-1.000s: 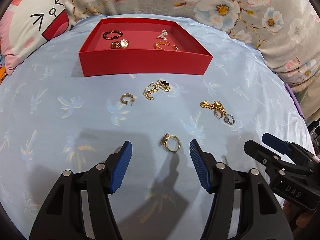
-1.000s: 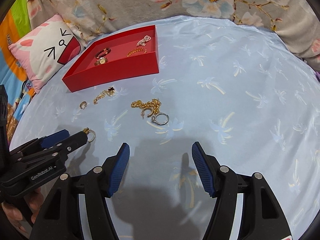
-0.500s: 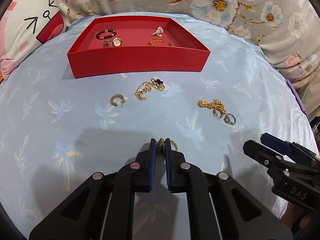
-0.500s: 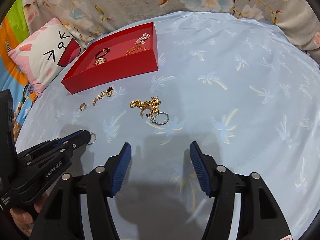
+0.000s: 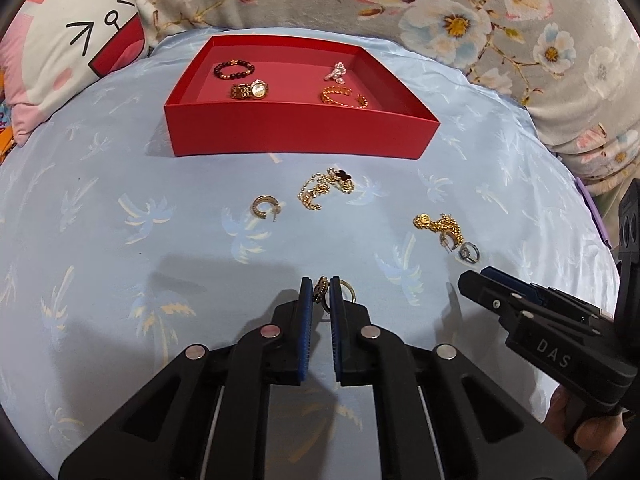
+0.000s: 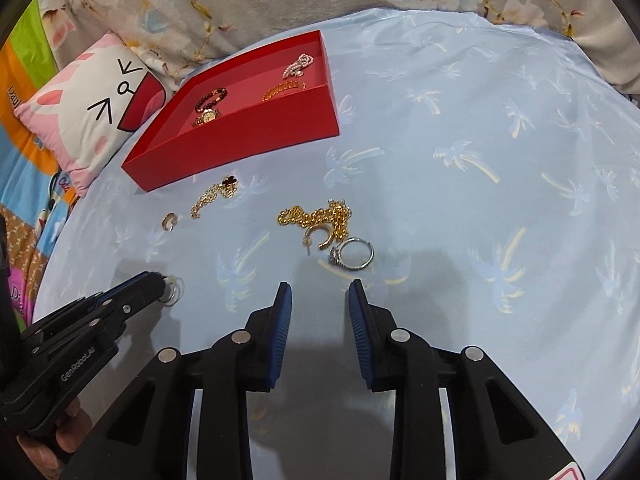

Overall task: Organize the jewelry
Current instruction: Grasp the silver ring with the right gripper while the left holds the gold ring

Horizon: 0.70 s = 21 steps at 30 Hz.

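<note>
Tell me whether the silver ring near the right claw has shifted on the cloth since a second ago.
No. The silver ring still lies just below the gold chain pile, touching the hoop earring as before.

Left gripper point(image 5: 321, 289) clamped on gold ring point(image 5: 335, 294) over blue palm-print sheet point(image 5: 120, 240). Red box point(image 5: 296, 130) beyond, containing beaded bracelet point(image 5: 234, 70), gold watch point(image 5: 250, 90), gold bangle point(image 5: 344, 96). Right gripper point(image 5: 476, 280) at right edge, near silver ring point(image 5: 469, 252).

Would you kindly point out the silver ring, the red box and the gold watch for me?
silver ring point(image 6: 352, 255): right wrist view, on the band's near left side beside the stone.
red box point(image 5: 296, 132): left wrist view, on its front wall.
gold watch point(image 5: 259, 88): left wrist view, on the dial.
</note>
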{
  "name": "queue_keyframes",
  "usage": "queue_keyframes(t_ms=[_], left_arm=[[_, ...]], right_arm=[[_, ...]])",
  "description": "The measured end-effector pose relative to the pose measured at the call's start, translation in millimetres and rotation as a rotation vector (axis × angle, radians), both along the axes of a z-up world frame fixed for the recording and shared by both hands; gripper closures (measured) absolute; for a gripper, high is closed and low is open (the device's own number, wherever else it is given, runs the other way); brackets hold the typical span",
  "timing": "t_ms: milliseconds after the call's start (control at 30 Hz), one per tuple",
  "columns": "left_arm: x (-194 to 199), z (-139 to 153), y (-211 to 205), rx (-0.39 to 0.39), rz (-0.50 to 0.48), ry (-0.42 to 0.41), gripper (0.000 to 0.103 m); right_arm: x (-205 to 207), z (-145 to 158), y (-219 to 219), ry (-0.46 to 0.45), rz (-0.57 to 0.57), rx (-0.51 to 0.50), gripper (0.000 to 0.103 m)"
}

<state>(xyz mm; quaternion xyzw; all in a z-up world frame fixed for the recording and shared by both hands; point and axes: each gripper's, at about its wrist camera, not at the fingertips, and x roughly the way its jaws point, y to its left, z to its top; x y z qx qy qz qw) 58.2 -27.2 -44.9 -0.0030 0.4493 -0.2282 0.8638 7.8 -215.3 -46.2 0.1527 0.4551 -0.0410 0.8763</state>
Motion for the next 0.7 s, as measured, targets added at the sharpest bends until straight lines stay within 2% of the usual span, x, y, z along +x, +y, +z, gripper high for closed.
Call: queue_keyframes(t_ms=[300,700], left_arm=[[1.1,-1.6,0.0,-0.006,-0.002,0.007,0.095],[2.3,-3.7,-3.1,-0.008,-0.006,0.018,0.095]], right_arm=[[15.9,-1.0,-5.6,-0.018,-0.032,-0.028,0.078],[16.9,-1.8,-2.6,-0.032,-0.028,-0.115,0.091]])
